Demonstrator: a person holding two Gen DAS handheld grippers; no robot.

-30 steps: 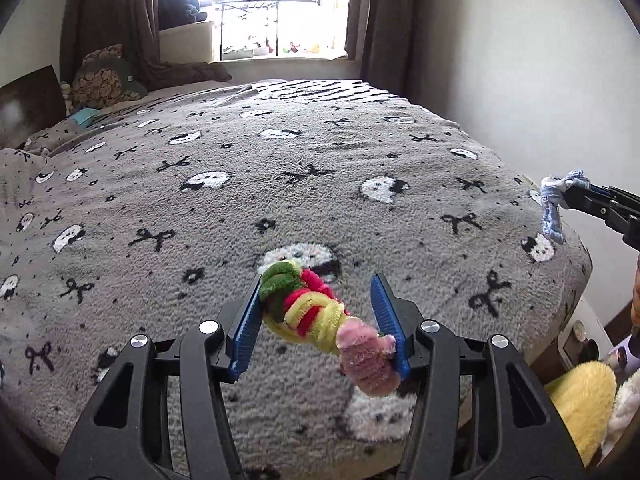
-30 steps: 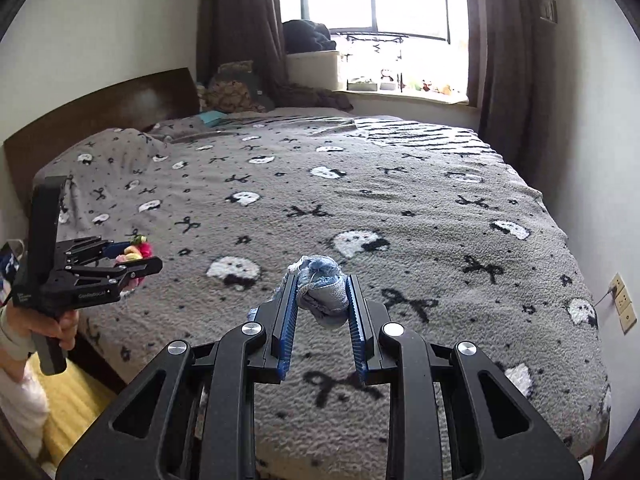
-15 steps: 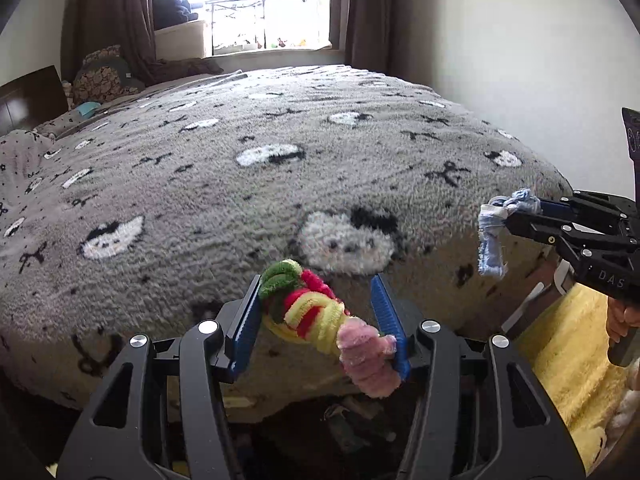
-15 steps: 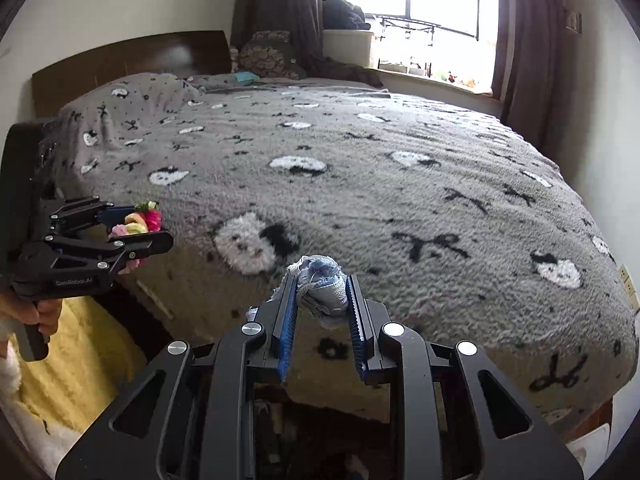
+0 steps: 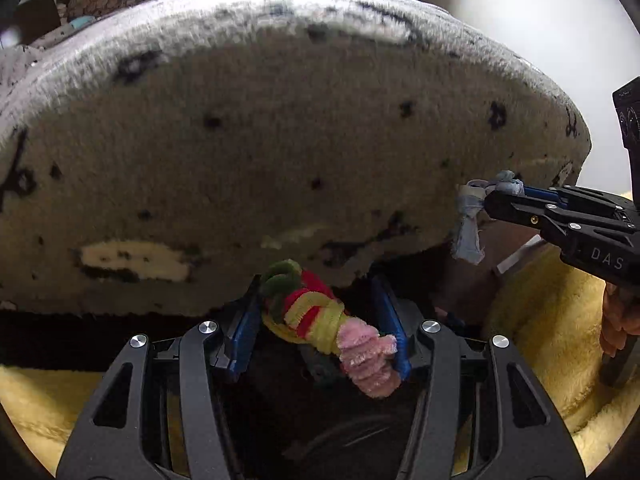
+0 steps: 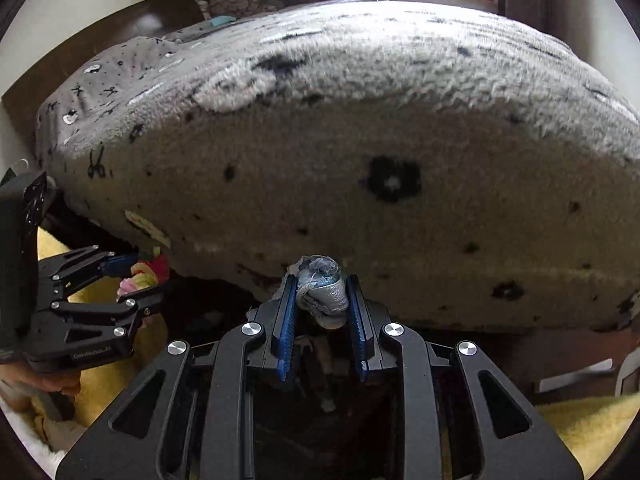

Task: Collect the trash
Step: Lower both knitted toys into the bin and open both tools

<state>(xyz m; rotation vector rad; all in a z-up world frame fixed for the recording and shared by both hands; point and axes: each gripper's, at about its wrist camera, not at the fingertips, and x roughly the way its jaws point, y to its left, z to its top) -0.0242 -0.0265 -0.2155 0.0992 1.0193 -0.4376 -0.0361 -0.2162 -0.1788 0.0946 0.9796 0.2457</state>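
Observation:
My left gripper (image 5: 318,300) is shut on a bundle of fuzzy pipe cleaners (image 5: 320,320) in green, red, yellow and pink, which spans the gap between its blue pads. My right gripper (image 6: 322,286) is shut on a knotted scrap of grey-blue cloth (image 6: 322,288). Both hang low in front of the bed's edge (image 5: 280,160). In the left wrist view the right gripper (image 5: 490,196) shows at the right with the cloth scrap (image 5: 468,224) dangling. In the right wrist view the left gripper (image 6: 148,276) appears at the left with the pipe cleaners (image 6: 144,276).
The grey fleece blanket (image 6: 360,140) with black bows drapes over the bed side and fills both views. Below it lies a dark gap (image 6: 320,400) with dim objects. Yellow fluffy fabric (image 5: 552,340) surrounds the lower edges. A hand (image 5: 620,320) holds the right gripper's handle.
Both grippers have dropped from above the bed top to below its edge, tilting further down. The bed side now fills the views. Each still holds its item.

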